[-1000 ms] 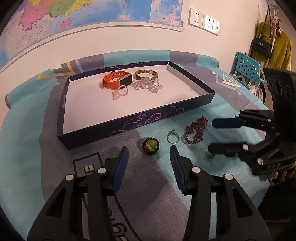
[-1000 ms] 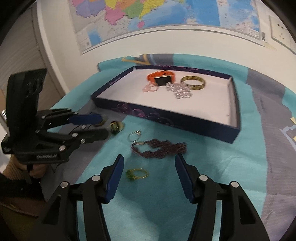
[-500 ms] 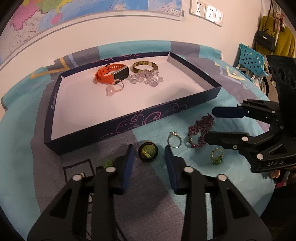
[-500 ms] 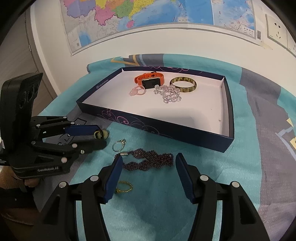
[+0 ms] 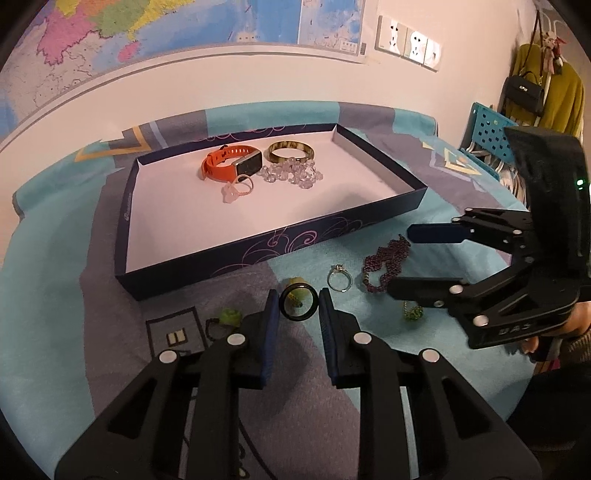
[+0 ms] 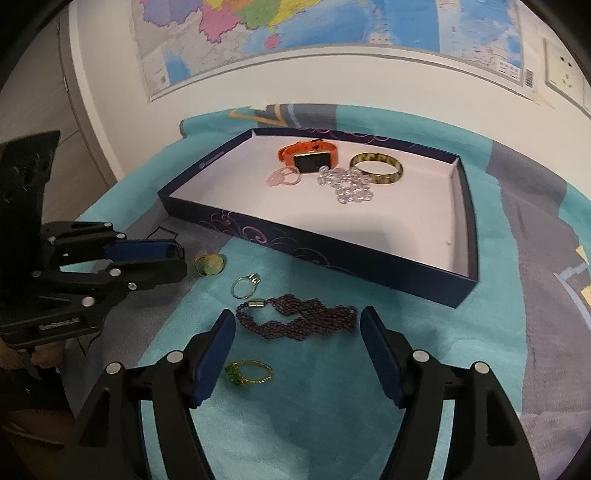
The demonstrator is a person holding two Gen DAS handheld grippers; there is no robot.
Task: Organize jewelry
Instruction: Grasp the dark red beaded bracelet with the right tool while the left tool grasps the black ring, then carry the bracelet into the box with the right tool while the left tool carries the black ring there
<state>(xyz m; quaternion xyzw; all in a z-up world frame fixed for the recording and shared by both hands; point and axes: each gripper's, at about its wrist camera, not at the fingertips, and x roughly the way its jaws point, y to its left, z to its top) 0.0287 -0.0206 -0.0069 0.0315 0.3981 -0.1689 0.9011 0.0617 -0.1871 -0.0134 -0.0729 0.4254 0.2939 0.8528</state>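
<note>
My left gripper (image 5: 295,306) is shut on a dark ring with a green stone (image 5: 298,301), held just above the cloth in front of the navy tray (image 5: 280,242). In the right wrist view the ring (image 6: 209,264) shows at the left gripper's tips (image 6: 181,258). My right gripper (image 6: 297,328) is open and empty, its fingers either side of a purple beaded bracelet (image 6: 299,323). A silver ring (image 6: 244,286) and a gold ring with a green stone (image 6: 248,373) lie on the cloth. The tray holds an orange watch (image 5: 231,164), a brown bangle (image 5: 291,152), clear beads (image 5: 291,173) and a pink ring (image 5: 238,188).
A teal and grey cloth (image 5: 55,258) covers the table. Another green-stone ring (image 5: 225,319) lies left of my left gripper. A wall with a map (image 6: 332,29) stands behind the table. A blue chair (image 5: 487,129) and hanging clothes stand at the far right.
My left gripper moved forward and closed on the green-stone ring, lifting it slightly. My right gripper shifted so the purple bracelet lies between its open fingers.
</note>
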